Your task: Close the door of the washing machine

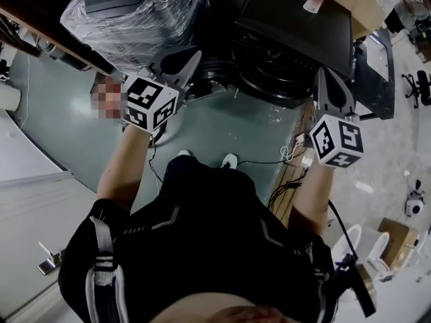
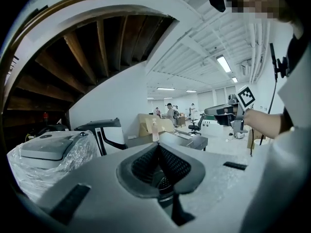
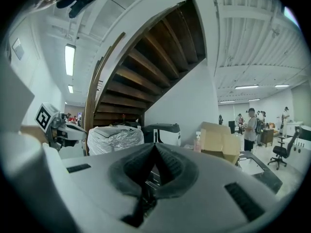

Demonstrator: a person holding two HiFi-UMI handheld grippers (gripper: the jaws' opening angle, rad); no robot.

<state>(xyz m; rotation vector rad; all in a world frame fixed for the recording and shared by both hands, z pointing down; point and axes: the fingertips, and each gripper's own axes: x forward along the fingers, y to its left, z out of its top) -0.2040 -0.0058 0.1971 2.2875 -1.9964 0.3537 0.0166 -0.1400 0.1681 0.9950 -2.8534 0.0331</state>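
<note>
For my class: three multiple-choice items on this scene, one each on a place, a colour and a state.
1. In the head view, the plastic-wrapped machine stands where from the washing machine? A left B right C on top
2. Its lid is: A red B black C yellow
3. The left claw is: A wide open B shut on cloth C shut, empty
Answers: A, it fills the view's upper left; B, the raised panel is black; C, its jaws meet, nothing between.

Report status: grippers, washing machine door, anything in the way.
Left gripper shut, empty; right gripper shut, empty. Washing machine door raised open, untouched. Plastic-wrapped machine beside it; nothing seen blocking the door.
</note>
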